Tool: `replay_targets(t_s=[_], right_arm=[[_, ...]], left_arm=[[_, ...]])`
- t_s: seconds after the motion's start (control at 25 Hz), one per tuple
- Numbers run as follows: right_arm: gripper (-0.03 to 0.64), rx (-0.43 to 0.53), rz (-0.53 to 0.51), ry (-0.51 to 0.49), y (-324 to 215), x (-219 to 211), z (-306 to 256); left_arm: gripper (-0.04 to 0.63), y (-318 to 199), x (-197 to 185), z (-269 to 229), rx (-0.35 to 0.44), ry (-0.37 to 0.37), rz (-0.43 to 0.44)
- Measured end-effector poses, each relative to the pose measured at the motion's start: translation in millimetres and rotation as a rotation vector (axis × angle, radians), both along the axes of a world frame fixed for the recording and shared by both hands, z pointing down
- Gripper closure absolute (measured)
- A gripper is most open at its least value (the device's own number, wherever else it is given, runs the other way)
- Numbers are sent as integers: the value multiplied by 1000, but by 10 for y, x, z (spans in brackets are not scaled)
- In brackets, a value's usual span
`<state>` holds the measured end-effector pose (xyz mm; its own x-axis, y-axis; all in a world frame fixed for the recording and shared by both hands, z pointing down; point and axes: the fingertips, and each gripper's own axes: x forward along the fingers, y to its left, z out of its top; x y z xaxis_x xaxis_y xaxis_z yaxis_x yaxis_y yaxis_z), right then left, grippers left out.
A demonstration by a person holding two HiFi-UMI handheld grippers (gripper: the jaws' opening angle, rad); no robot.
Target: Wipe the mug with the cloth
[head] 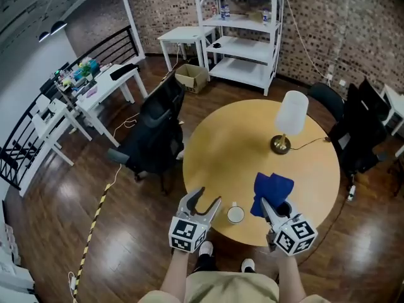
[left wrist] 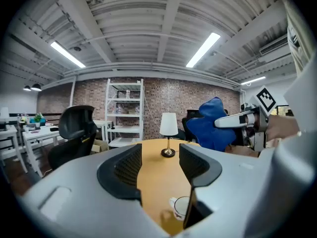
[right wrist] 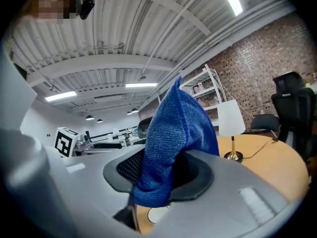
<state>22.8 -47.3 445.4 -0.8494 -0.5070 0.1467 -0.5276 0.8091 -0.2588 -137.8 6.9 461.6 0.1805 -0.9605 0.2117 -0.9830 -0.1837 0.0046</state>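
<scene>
Mug (head: 235, 214) near the table (head: 221, 144) edge. Just right of the mug, the cloth (head: 273, 191) is being held clamped in the right gripper (head: 267, 206). Just left of the mug, the left gripper (head: 209, 198) is being held with jaws apart and empty. Both are judged about equally near.

Lamp (head: 290, 120) on round wooden table (head: 224, 147), black chair (head: 154, 131) alongside, white shelving (head: 243, 30) beyond
</scene>
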Motion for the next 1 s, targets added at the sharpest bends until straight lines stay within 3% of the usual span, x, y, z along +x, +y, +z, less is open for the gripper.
replay_targets(t_s=[0.24, 0.48, 0.76, 1.0], right_arm=[[474, -73, 100, 96, 51, -268, 360], [474, -156, 206, 159, -11, -85, 743], [474, -232, 232, 211, -301, 224, 1042], [474, -268, 251, 227, -405, 363, 1194]], left_arm=[[379, -327, -129, 878, -211, -62, 299], [383, -442, 190, 1980, -399, -163, 598], [428, -604, 435, 2613, -529, -230, 694], [440, -681, 535, 2766, -557, -238, 760]])
